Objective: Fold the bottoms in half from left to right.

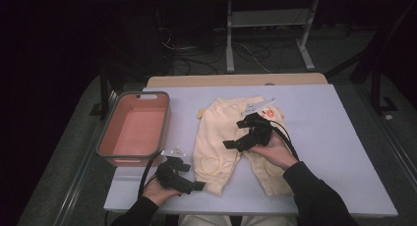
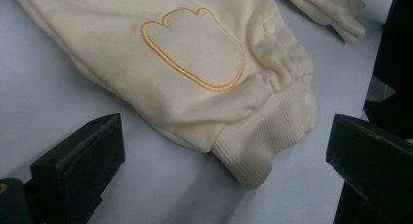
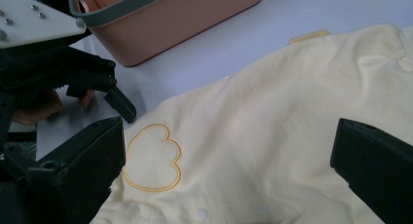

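A cream baby romper (image 1: 216, 137) lies spread on the pale table (image 1: 319, 137), legs toward the person. My left gripper (image 1: 193, 176) stands open at the near end of the left leg. In the left gripper view the ribbed cuff (image 2: 253, 151) lies between the spread jaws of the left gripper (image 2: 229, 136), apart from both. My right gripper (image 1: 237, 133) hovers open over the romper's middle. In the right gripper view its jaws straddle the cloth (image 3: 272, 117) beside a heart-shaped yellow outline (image 3: 151, 158); the right gripper (image 3: 234, 146) holds nothing.
A pink basket with a grey rim (image 1: 105, 137) sits at the table's left, close to the left hand, and its pink wall (image 3: 170, 19) shows in the right gripper view. A white tag (image 1: 255, 107) lies at the romper's collar. Table legs and cables stand behind the table.
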`<action>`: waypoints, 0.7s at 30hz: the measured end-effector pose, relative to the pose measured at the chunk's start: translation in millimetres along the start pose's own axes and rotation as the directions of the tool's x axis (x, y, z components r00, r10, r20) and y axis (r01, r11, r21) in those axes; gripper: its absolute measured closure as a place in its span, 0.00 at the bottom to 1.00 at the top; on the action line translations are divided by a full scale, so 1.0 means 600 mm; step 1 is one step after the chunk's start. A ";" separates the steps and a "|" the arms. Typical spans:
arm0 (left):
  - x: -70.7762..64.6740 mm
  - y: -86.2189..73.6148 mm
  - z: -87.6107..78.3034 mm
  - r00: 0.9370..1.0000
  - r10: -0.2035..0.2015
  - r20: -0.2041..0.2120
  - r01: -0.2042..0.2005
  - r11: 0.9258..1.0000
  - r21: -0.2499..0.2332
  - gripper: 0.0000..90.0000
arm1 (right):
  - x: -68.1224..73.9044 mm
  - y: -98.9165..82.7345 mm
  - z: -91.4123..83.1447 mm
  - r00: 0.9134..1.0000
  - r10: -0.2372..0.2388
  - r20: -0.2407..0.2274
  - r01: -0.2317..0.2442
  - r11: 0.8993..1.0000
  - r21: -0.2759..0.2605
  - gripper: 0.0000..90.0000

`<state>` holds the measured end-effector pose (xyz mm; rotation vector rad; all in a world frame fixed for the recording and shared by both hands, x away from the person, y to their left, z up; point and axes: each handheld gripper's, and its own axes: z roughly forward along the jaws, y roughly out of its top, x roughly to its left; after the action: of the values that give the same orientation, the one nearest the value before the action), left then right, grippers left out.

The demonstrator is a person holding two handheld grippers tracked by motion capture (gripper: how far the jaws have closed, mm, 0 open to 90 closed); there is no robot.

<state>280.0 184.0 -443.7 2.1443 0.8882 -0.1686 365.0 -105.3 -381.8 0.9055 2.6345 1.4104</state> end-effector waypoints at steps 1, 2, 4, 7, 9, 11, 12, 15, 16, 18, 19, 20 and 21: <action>0.000 0.000 0.000 1.000 0.005 0.001 -0.005 1.000 -0.001 0.02 | -0.002 0.001 0.002 1.000 0.000 -0.001 0.000 1.000 -0.002 0.00; 0.000 0.000 0.000 1.000 0.006 0.002 -0.006 1.000 -0.002 0.04 | -0.003 0.003 0.004 1.000 0.004 0.000 -0.004 1.000 0.000 0.00; 0.000 -0.001 0.000 1.000 0.012 -0.005 -0.012 1.000 -0.006 0.07 | -0.006 0.005 0.008 1.000 0.010 -0.004 -0.010 1.000 -0.003 0.00; -0.003 -0.002 0.001 0.999 0.019 -0.032 -0.020 1.000 -0.019 0.17 | -0.010 0.008 0.014 1.000 0.011 -0.001 -0.011 1.000 -0.002 0.00; -0.003 -0.001 0.001 0.999 0.015 -0.038 -0.016 1.000 -0.021 0.23 | -0.013 0.009 0.019 1.000 0.015 -0.001 -0.015 1.000 -0.002 0.00; -0.003 -0.001 0.001 0.999 0.002 -0.044 -0.003 1.000 -0.030 0.32 | -0.016 0.010 0.025 1.000 0.021 -0.001 -0.021 1.000 -0.004 0.00; -0.003 -0.001 0.001 0.999 -0.006 -0.044 0.004 0.999 -0.033 0.37 | -0.018 0.010 0.028 1.000 0.026 -0.003 -0.026 1.000 -0.005 0.00; 0.000 -0.002 0.002 0.999 -0.011 -0.043 0.010 0.999 -0.031 0.54 | -0.022 0.012 0.036 0.999 0.039 -0.007 -0.039 0.999 -0.014 0.00; 0.000 -0.003 0.002 0.999 -0.011 -0.043 0.010 1.000 -0.030 0.59 | -0.024 0.013 0.039 0.999 0.041 -0.006 -0.041 0.999 -0.017 0.00; 0.000 -0.002 0.004 0.999 -0.014 -0.045 0.013 1.000 -0.026 0.70 | -0.027 0.015 0.044 0.999 0.047 -0.005 -0.047 0.999 -0.021 0.00; 0.000 -0.002 0.005 0.999 -0.019 -0.043 0.018 1.000 -0.024 0.74 | -0.028 0.016 0.046 0.999 0.048 -0.003 -0.048 0.999 -0.023 0.00; 0.001 -0.001 0.005 0.999 -0.020 -0.037 0.019 1.000 -0.022 0.78 | -0.030 0.018 0.048 0.999 0.050 -0.001 -0.050 0.999 -0.023 0.00; 0.001 -0.001 0.005 0.999 -0.020 -0.036 0.019 1.000 -0.021 0.81 | -0.032 0.020 0.050 0.999 0.052 0.001 -0.052 0.998 -0.023 0.00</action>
<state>280.7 182.3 -446.2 2.1264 0.9284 -0.1306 395.1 -87.1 -395.4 0.9795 2.6069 1.4470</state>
